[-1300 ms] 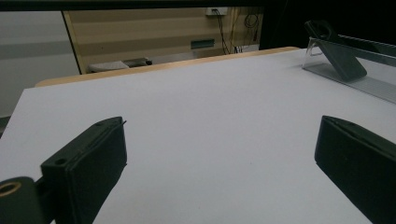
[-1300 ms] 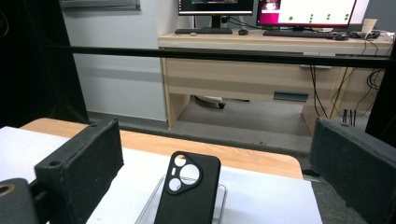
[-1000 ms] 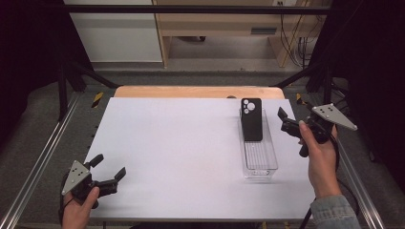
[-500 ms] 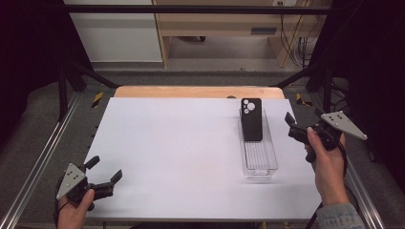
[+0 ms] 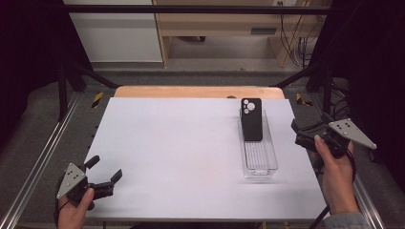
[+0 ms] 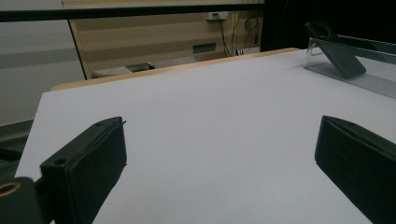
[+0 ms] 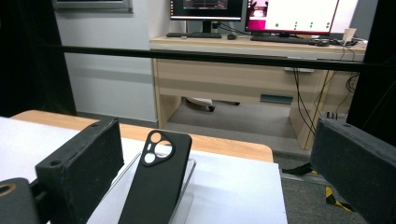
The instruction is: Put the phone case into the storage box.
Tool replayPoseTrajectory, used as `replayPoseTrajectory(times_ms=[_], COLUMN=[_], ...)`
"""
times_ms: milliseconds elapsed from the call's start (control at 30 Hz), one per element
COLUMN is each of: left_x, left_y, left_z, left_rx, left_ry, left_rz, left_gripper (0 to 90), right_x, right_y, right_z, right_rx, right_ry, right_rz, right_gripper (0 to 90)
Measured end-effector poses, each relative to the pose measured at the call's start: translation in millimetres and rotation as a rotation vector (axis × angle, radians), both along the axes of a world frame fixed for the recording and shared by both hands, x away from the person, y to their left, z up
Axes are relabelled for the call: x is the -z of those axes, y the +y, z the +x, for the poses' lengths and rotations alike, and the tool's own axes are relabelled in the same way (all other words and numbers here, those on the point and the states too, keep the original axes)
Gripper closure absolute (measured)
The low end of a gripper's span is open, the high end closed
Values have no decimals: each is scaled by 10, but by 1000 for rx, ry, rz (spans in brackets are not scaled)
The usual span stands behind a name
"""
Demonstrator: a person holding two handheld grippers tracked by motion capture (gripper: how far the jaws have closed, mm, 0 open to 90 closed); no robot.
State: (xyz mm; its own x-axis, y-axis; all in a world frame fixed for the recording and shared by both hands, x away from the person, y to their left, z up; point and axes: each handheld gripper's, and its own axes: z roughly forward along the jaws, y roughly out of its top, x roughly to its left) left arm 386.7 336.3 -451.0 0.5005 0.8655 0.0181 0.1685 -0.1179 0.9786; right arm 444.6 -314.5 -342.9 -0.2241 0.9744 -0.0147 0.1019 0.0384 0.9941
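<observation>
The person's left hand (image 5: 76, 210) sits low at the near left corner of the bench (image 5: 181, 152), gripping the left gripper (image 5: 102, 174) so that it lies almost flat over the white top and points across toward the far right; its jaws stand wide apart with nothing between them. The right hand (image 5: 334, 167) is off the right edge of the bench, forearm coming up from the near side, holding the right gripper (image 5: 300, 133) beside the edge and aimed inward and toward the far edge — its jaws are spread wide too and hold nothing. A clear plastic tray (image 5: 260, 164), long and narrow, lies near the right edge with its length running from near to far. In it rests a black phone case (image 5: 251, 119), at the far end of the tray, well apart from the left gripper and nearer the right one, touching neither. The case is propped at a slant, its upper end leaning on the tray's far wall and rising above it. In the right gripper view the phone case (image 7: 156, 182) shows a matte black back, rounded corners and a rounded camera opening with several round cut-outs near the top — and the rest of the tray is bare.
</observation>
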Motion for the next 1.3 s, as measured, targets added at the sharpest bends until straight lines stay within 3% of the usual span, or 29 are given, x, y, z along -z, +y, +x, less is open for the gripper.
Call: replayPoseTrajectory(times_ms=[167, 400, 967, 1300], left_x=[0, 0, 1, 2], left_y=[-4, -5, -18, -35], left_z=[0, 1, 3, 5], left_rx=[2, 4, 10, 18], left_ry=[-1, -3, -7, -6], left_rz=[6, 6, 12, 16], left_gripper=[23, 24, 23, 23], right_x=[39, 134, 421, 667], right_y=[8, 28, 59, 99], right_z=[-66, -134, -285, -419], right_rx=[-16, -45, -76, -81], right_ry=[-5, -1, -3, 1], right_rz=[-33, -39, -18, 0], right_gripper=[31, 41, 40, 40])
